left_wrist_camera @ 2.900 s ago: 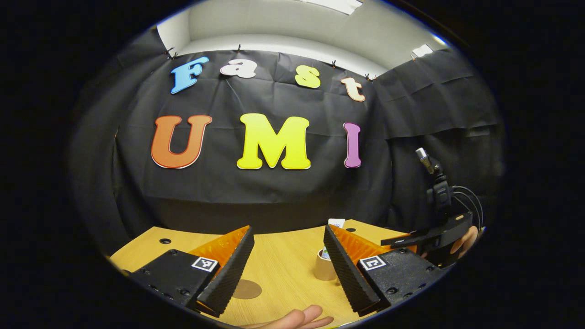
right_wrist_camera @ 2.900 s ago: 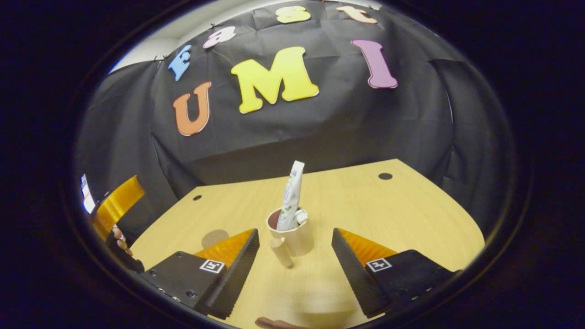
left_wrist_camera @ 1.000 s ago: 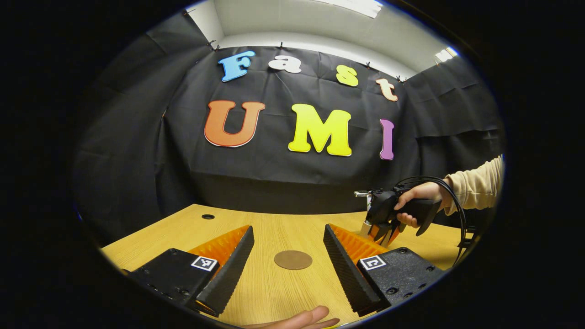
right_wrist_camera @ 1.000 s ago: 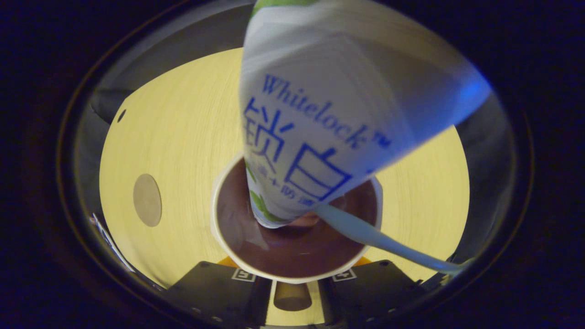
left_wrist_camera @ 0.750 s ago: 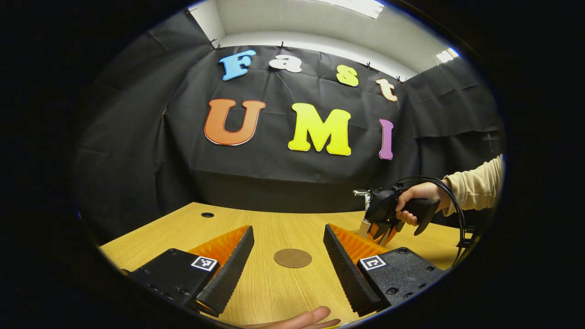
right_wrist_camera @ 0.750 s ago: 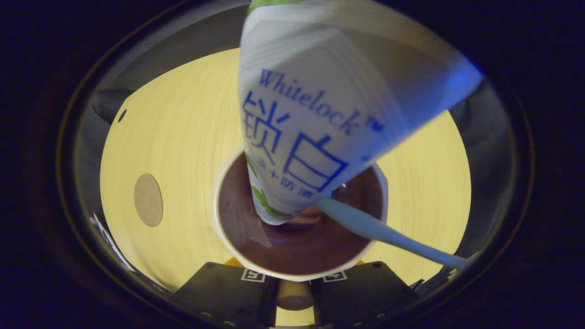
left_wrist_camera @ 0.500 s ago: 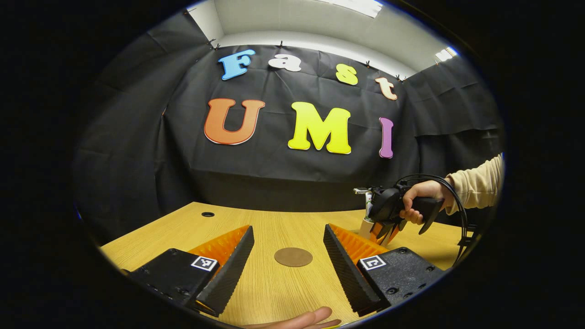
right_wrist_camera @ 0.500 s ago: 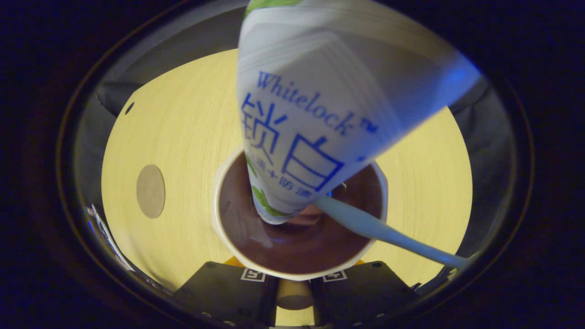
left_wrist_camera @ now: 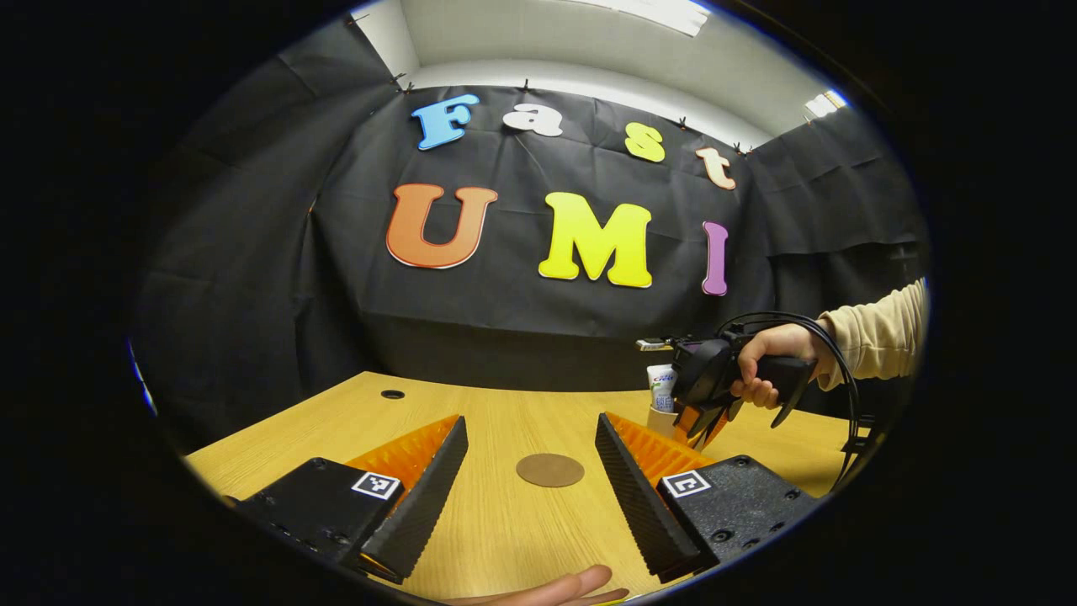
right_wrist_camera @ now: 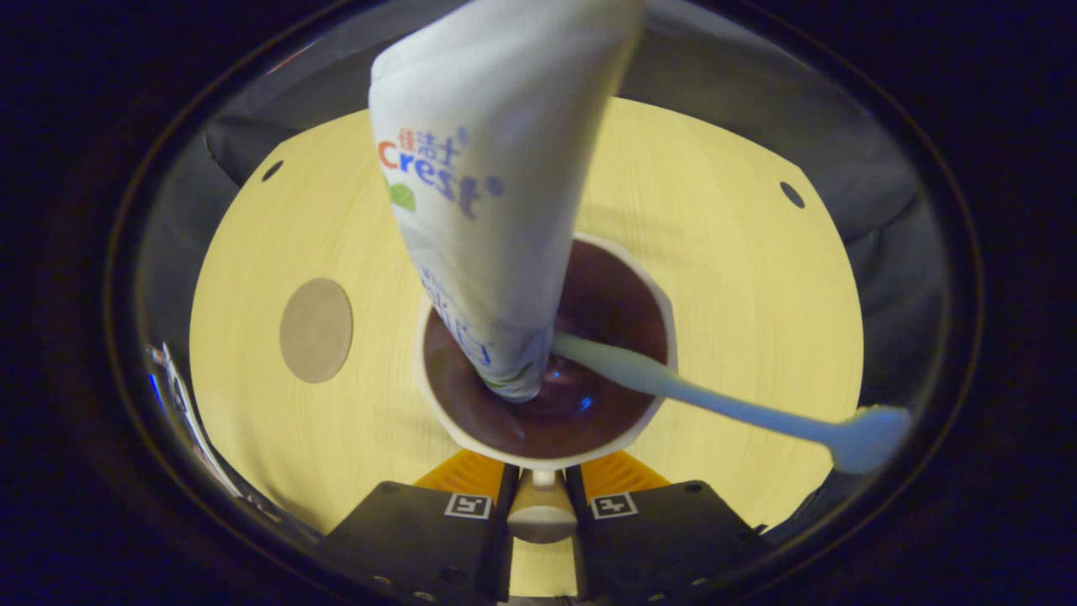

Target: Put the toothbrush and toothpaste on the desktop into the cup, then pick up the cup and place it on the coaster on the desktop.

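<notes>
A pale cup (right_wrist_camera: 644, 421) with a brown inside holds a white toothpaste tube (right_wrist_camera: 480, 168) and a light blue toothbrush (right_wrist_camera: 715, 404). My right gripper (right_wrist_camera: 538, 503) is shut on the cup's handle (right_wrist_camera: 538, 518), and its camera looks down into the cup. In the left gripper view a hand (left_wrist_camera: 770, 366) holds that right gripper (left_wrist_camera: 705, 414) beside the cup (left_wrist_camera: 659, 418), with the toothpaste tube (left_wrist_camera: 661, 385) sticking up; the cup's base is hidden. A round brown coaster (left_wrist_camera: 550, 470) (right_wrist_camera: 315, 330) lies flat on the desk. My left gripper (left_wrist_camera: 530, 480) stands open just before the coaster, holding nothing.
The wooden desk (left_wrist_camera: 471, 412) (right_wrist_camera: 715, 252) has small round cable holes (left_wrist_camera: 392, 394) near its back edge. A sleeve (left_wrist_camera: 875, 341) reaches in from the right. A fingertip (left_wrist_camera: 555, 587) shows at the near edge of the desk.
My right gripper closed on the cup's handle and has now risen with the cup, which has turned so the tube leans the other way. The left gripper has shifted slightly; it stays open.
</notes>
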The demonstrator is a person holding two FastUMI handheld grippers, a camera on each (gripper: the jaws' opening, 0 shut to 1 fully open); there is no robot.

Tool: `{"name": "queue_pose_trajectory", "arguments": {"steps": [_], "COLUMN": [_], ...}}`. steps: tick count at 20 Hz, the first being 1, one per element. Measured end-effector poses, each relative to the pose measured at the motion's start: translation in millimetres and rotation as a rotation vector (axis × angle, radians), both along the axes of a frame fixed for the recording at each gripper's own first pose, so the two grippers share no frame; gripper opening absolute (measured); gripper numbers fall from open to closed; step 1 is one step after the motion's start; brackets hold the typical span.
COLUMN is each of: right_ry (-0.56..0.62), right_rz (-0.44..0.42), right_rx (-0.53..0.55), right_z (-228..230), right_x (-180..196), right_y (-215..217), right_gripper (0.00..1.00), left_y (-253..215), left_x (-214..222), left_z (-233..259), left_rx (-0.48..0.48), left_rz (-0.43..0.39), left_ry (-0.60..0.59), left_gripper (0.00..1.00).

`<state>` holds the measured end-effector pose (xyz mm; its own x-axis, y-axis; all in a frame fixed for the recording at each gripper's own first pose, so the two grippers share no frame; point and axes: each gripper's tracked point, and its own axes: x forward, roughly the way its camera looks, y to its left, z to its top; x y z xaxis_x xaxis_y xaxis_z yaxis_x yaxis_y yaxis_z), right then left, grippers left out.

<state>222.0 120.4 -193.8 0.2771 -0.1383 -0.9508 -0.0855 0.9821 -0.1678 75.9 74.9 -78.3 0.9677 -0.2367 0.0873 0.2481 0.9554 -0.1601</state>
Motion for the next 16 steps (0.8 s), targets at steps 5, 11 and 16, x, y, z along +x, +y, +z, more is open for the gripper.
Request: {"name": "queue_pose_trajectory", "arguments": {"steps": [5,11,16], "right_ry": [-0.031,-0.072,-0.119], "right_rz": [0.005,-0.010,0.025], "right_rx": [0.029,0.079,0.095], "right_z": [5.4,5.8,19.0], "right_x": [3.3,-0.3,3.1], "right_y": [9.4,13.2,21.3], "right_gripper": [0.27,0.25,0.26], "left_y": [7.2,4.3,6.5], "left_x": [0.4,0.5,1.2], "left_z": [-6.5,-6.0,-7.6], "left_rx": [-0.010,-0.015,-0.024], "left_rz": [0.008,-0.004,-0.005], "left_ry": [0.011,0.001,0.008], "left_gripper": [0.96,0.95,0.96]}}
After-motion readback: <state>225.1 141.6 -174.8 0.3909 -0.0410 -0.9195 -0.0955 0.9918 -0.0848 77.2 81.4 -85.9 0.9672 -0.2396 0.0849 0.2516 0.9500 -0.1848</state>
